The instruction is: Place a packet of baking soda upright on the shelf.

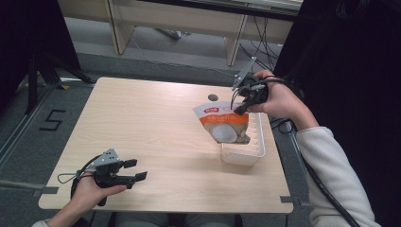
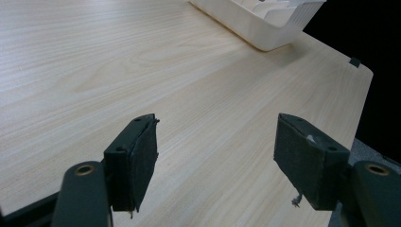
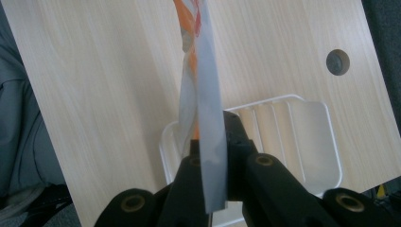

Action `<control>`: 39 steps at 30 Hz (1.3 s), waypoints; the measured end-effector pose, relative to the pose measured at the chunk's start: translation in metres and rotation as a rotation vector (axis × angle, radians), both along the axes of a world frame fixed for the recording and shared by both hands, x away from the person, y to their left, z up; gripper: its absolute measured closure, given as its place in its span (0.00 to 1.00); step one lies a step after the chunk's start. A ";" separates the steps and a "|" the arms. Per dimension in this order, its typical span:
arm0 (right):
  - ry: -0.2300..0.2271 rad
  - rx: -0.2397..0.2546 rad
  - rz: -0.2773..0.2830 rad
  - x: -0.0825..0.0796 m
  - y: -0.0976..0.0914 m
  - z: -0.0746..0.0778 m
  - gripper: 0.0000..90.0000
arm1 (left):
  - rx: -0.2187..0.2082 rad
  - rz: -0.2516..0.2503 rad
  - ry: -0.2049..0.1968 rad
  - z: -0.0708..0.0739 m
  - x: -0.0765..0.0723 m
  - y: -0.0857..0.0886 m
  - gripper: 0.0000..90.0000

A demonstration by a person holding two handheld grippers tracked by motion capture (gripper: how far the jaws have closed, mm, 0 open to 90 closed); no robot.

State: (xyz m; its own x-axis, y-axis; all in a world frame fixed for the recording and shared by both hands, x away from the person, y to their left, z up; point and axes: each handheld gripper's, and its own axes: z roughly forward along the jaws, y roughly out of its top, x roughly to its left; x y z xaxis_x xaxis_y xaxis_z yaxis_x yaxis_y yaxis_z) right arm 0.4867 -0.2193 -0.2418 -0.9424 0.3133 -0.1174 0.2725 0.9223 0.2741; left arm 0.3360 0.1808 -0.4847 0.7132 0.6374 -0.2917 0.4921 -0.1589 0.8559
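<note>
Orange-and-white pouch (image 1: 222, 124) hangs at right of centre in the high view, pinched by its upper right corner in the right hand-held gripper (image 1: 240, 108), jaws closed on the sealed edge. Right gripper view: the pouch (image 3: 204, 94) runs edge-on, straight up the frame from between the jaws, so its long axis lies in line with the jaws. Its lower end hangs down and toward the near end of the white slotted tray (image 1: 257, 151), which sits just below it at the right edge of the table (image 1: 156, 127). Left hand-held gripper (image 1: 135, 170), lower left of the high view, jaws apart and empty, well apart from pouch and tray. Judgement: right hand is nearer; any lowering goes straight down into the tray.
</note>
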 end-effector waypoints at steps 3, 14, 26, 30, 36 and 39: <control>-0.003 -0.002 -0.017 0.001 -0.003 0.000 1.00 | 0.011 -0.009 -0.011 0.000 0.001 0.001 0.34; -0.026 -0.010 -0.023 0.004 -0.013 0.000 1.00 | 0.008 -0.003 -0.002 0.000 0.001 0.001 0.34; -0.037 -0.017 -0.070 0.011 -0.026 0.001 1.00 | 0.007 -0.002 -0.001 0.000 0.001 0.001 0.33; -0.039 -0.020 -0.070 0.015 -0.030 -0.001 1.00 | 0.006 -0.001 -0.001 0.000 0.001 0.000 0.33; -0.042 -0.035 -0.066 0.019 -0.033 -0.004 1.00 | 0.002 0.000 0.001 0.000 0.001 0.001 0.33; -0.042 -0.043 -0.065 0.020 -0.034 -0.006 1.00 | 0.002 0.001 0.001 0.000 0.001 0.001 0.33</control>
